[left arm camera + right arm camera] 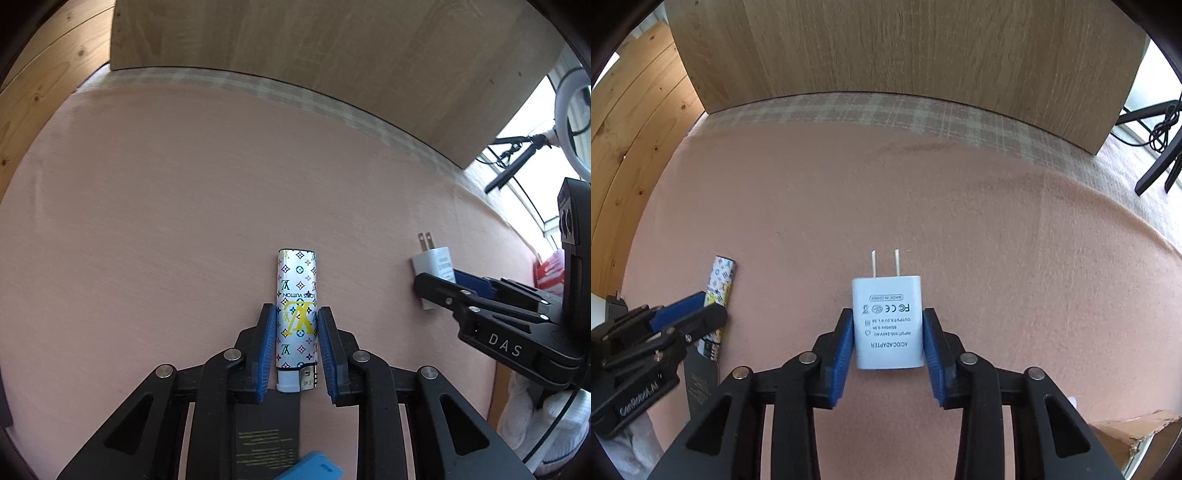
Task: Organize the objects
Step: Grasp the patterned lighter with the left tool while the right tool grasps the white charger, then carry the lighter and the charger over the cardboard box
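Lighter (296,317) lay flat on the pink cloth (155,236), bracketed by my left gripper (296,314); both blue pads touched its sides, so I logged it as clamped. White adapter (887,325) lay beside it to the right, prongs toward the wooden board (905,48), with my right gripper (888,317) closed against both flanks. The two items sat apart, cloth showing between them. Ahead, the cloth ran bare to its plaid border (886,107) under the board. A dark flat card (267,432) lay touching the lighter's near end.
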